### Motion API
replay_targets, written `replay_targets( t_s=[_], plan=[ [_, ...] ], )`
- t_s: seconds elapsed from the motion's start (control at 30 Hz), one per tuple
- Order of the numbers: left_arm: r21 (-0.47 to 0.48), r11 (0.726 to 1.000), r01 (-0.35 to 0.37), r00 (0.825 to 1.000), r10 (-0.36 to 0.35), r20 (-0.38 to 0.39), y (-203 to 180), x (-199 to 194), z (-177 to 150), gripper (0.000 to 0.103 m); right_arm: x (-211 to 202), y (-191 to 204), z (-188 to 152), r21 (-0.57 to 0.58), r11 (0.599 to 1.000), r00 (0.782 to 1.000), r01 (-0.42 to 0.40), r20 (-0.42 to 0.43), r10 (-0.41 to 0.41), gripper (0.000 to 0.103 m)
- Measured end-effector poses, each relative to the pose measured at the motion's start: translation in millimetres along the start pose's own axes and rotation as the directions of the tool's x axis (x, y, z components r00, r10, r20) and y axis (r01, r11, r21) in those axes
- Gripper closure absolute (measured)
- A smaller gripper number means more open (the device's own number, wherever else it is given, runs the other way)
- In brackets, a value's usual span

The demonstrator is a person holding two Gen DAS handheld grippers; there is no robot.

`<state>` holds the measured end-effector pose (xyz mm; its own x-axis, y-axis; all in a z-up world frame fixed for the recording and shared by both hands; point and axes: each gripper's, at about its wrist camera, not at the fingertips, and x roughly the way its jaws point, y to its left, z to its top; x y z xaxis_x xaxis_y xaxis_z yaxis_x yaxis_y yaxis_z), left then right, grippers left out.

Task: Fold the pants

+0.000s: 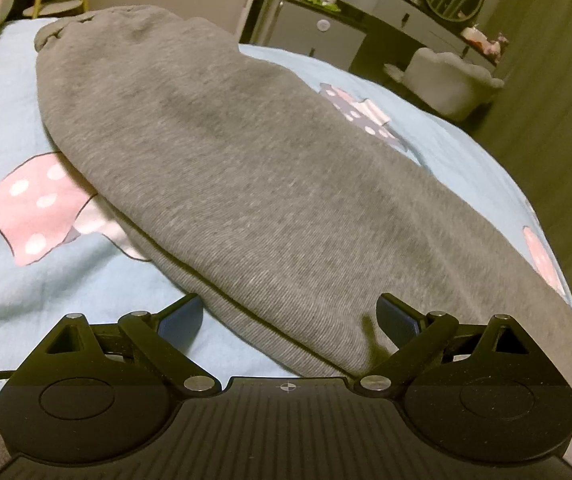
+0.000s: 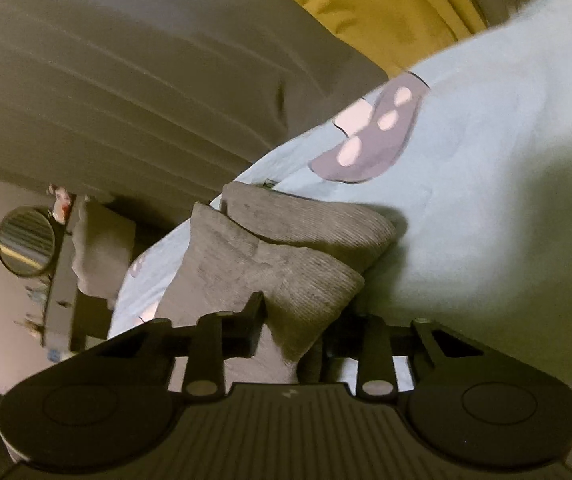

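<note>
Pants (image 1: 246, 184), grey and laid leg over leg, stretch lengthwise away from my left gripper (image 1: 290, 316) across the blue bedspread (image 1: 18, 280), waistband at the far end. The ribbed cuffs (image 2: 286, 264) lie at my right gripper (image 2: 290, 332), which I judge to be the nearer for lifting that end toward the waist. Its fingers are drawn in on the upper cuff and pinch it. The left fingers stand wide open, straddling the near edge of the fabric, gripping nothing.

Pants (image 1: 226, 168): grey knit cloth, matt, finely ribbed at hem. Bedsheet (image 1: 2, 280): smooth pale-blue printed cloth. Left gripper (image 1: 290, 316): matt black plastic, shiny metal pins.
</note>
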<state>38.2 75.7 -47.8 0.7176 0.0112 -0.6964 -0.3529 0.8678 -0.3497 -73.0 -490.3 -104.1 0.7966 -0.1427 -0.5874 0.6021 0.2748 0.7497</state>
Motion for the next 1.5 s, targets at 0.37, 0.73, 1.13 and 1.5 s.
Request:
replay_targets(
  t_s=[0.37, 0.73, 1.13, 1.5],
  plan=[
    [0.079, 0.991, 0.103, 0.989, -0.111, 0.093, -8.8, -13.7, -1.5, 0.005, -38.7, 87.2, -22.1, -0.326, 0.945, 0.994, 0.010, 0.108, 0.027, 0.091],
    [-0.036, 0.974, 0.223, 0.966, -0.216, 0.140, 10.5, -24.2, 5.0, 0.005, -44.7, 225.2, -234.0, -0.860, 0.412, 0.952, -0.301, -0.251, 0.174, 0.090],
    [-0.039, 0.978, 0.207, 0.975, -0.203, 0.090, 11.0, -15.3, 7.1, 0.005, -65.2, 214.9, -304.6, -0.847, 0.165, 0.861, -0.506, -0.509, 0.026, 0.033],
    [-0.006, 0.983, 0.186, 0.980, -0.185, 0.077, 3.6, -12.2, 3.6, 0.005, 11.1, 224.6, -247.4, -0.951, 0.297, 0.933, -0.086, -0.181, -0.310, 0.073]
  ],
)
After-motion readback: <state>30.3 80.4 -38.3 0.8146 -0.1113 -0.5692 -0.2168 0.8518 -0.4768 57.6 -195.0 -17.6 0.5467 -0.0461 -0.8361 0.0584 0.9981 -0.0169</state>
